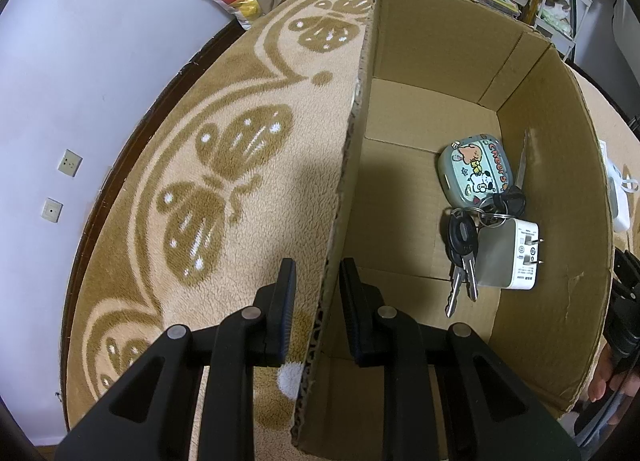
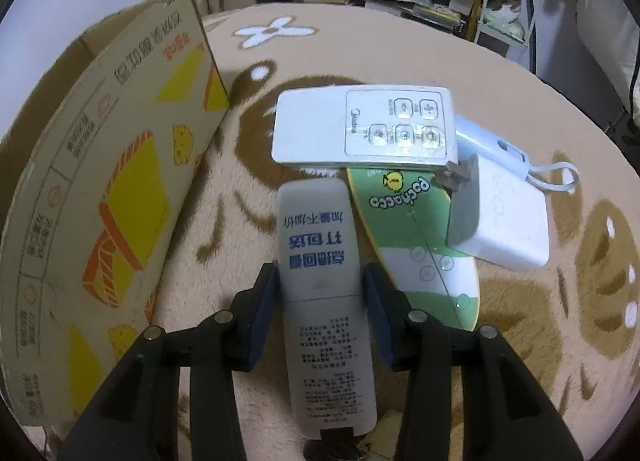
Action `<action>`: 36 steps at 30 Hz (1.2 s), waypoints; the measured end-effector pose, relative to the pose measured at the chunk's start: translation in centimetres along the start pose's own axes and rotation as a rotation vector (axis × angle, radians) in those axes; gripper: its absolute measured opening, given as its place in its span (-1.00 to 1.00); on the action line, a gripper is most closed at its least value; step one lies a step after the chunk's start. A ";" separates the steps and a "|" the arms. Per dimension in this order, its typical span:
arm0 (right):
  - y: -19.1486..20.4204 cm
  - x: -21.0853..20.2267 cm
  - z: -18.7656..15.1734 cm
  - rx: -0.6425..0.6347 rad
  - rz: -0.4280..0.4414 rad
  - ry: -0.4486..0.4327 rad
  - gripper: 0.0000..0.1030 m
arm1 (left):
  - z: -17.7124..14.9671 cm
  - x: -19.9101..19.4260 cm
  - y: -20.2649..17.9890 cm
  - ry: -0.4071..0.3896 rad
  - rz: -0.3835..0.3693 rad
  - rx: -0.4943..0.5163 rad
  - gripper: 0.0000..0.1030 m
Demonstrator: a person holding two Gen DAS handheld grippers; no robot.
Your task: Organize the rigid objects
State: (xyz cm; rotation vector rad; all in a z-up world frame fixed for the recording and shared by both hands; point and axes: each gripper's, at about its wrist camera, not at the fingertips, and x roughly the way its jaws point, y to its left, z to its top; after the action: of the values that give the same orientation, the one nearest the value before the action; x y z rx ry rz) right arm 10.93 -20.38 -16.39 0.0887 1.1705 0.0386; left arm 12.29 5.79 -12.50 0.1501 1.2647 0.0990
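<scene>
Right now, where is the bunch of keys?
In the left wrist view, the keys lie inside the cardboard box, right side, between the cartoon case and white charger.

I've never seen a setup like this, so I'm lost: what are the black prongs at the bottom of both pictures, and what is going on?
Each picture comes from a camera on a hand-held gripper, looking along its two fingers. No robot arm: a person holds one in each hand. In the left view, the left gripper straddles a cardboard box wall, not visibly clamping it. Inside lie an earbud case, keys and a charger. In the right view, the right gripper frames a white remote on a patterned blanket, its pads close beside it. Nearby lie another remote, a green remote and a white adapter.
</scene>
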 end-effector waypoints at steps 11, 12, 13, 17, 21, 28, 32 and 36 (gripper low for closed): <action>0.3 0.5 -0.5 0.009 -0.035 -0.014 -0.10 | 0.0 0.0 0.0 0.000 0.002 0.001 -0.58; 0.6 0.4 -0.6 0.010 -0.039 -0.016 -0.11 | 0.0 0.0 0.0 0.001 0.002 0.001 -0.58; 0.7 0.3 -0.6 0.009 -0.044 -0.018 -0.11 | 0.0 -0.1 0.0 0.000 0.002 0.001 -0.58; 0.9 -0.3 -0.7 0.031 -0.047 -0.032 -0.12 | 0.0 0.0 0.0 0.001 0.004 0.002 -0.58; 0.8 -1.0 -0.3 0.052 -0.029 -0.048 -0.13 | 0.0 -0.1 -0.1 0.001 0.005 0.002 -0.58; 1.3 -2.9 0.6 0.067 0.014 -0.110 -0.15 | 0.0 -0.1 -0.1 0.001 0.005 0.003 -0.58; 1.8 -4.6 1.0 0.066 0.035 -0.156 -0.15 | 0.0 -0.1 -0.1 0.001 0.005 0.003 -0.58; 1.9 -6.3 1.9 0.072 0.063 -0.193 -0.15 | 0.0 -0.1 -0.2 0.001 0.007 0.004 -0.58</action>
State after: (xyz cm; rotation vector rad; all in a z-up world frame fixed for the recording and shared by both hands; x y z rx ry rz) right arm 10.24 -19.05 -9.66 0.1888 0.9764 0.0425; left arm 12.27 5.60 -12.48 0.1583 1.2652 0.1028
